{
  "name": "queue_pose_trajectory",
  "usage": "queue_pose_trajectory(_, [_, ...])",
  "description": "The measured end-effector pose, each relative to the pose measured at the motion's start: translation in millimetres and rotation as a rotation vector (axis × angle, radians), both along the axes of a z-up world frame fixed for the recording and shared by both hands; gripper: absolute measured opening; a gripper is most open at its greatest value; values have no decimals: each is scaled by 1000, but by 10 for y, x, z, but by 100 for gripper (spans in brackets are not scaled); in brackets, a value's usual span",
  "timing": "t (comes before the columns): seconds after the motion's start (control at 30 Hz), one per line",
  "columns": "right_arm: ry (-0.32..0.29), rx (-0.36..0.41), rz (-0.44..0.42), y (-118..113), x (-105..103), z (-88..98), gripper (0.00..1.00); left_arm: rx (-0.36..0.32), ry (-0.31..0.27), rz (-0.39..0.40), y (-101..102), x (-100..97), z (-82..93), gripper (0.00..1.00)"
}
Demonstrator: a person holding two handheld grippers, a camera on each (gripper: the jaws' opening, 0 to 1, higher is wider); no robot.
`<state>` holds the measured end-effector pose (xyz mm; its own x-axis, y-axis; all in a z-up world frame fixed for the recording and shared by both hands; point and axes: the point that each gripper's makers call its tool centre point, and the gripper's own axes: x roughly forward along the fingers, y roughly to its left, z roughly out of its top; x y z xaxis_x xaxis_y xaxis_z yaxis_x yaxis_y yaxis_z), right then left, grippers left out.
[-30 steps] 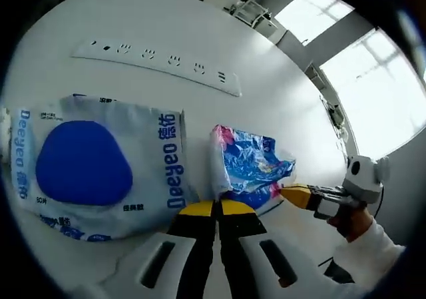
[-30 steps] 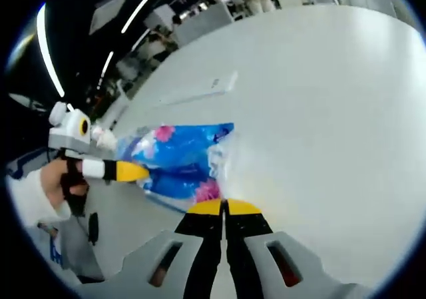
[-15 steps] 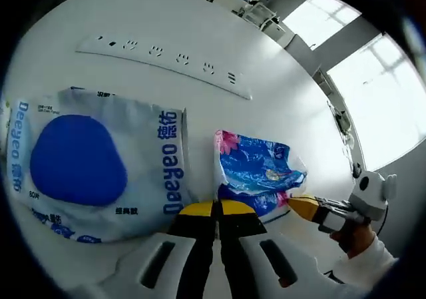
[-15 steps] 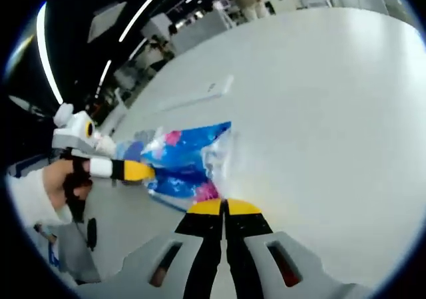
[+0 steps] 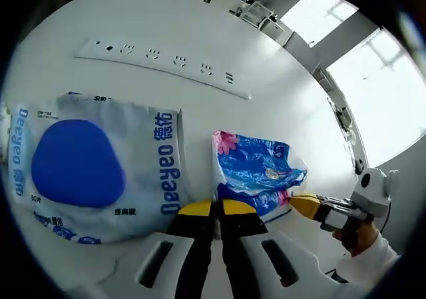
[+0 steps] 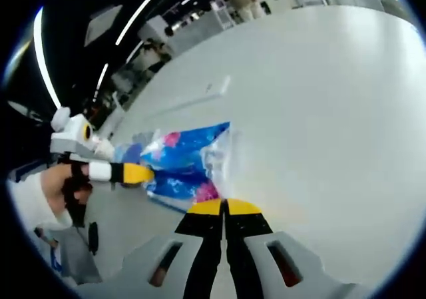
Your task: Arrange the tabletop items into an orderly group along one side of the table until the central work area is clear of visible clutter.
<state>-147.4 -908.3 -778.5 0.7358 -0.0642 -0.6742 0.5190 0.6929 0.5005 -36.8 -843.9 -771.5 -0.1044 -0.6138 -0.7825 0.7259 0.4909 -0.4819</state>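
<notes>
Left gripper point(image 5: 221, 208) jaws together, right gripper point(image 6: 225, 208) jaws together, blue floral packet point(image 5: 255, 177) just beyond both, barely shifted since earlier, large white-and-blue bag point(image 5: 93, 170) at left, power strip point(image 5: 163, 66) upper frame, white surface point(image 6: 319, 112).

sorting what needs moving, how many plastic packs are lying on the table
2. The large white Deeyeo pack lies on the white table below the power strip; the small blue floral pack lies beside it. More may be out of view.

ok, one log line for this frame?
left gripper: shut, at blue floral pack | right gripper: shut, at same pack | Deeyeo bag beside | power strip behind
</notes>
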Motion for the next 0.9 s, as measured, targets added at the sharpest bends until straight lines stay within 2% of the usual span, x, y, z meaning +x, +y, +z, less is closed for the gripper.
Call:
queue_pose_trajectory(0.2, [20, -45, 16, 22, 16, 8, 0, -27, 12, -14, -19, -44, 70, 11])
queue_pose_trajectory(0.37, [24, -79, 21, 56, 14, 28, 2, -49, -10, -17, 8, -62, 180, 19])
queue_pose_trajectory(0.47, [18, -96, 19, 94, 7, 55, 10, -58, -20, -16, 67, -79, 231, 24])
queue_pose_trajectory(0.53, [0, -95, 0, 128, 6, 97, 17, -63, -5, 7, 106, -90, 260, 28])
queue_pose_trajectory(0.6, [-17, -92, -10, 172, 9, 132, 26, -65, -1, 11, 159, -119, 293, 31])
queue_pose_trajectory(0.7, [-7, -118, 0, 249, -28, 169, 40, -78, -23, -6, 262, -174, 367, 36])
queue_pose_trajectory(0.77, [-3, -105, -23, 322, -105, 215, 48, -88, -48, -17, 361, -202, 419, 42])
queue_pose_trajectory(0.9, [-29, -114, -38, 483, -254, 335, 51, -111, -83, -32, 550, -236, 480, 62])
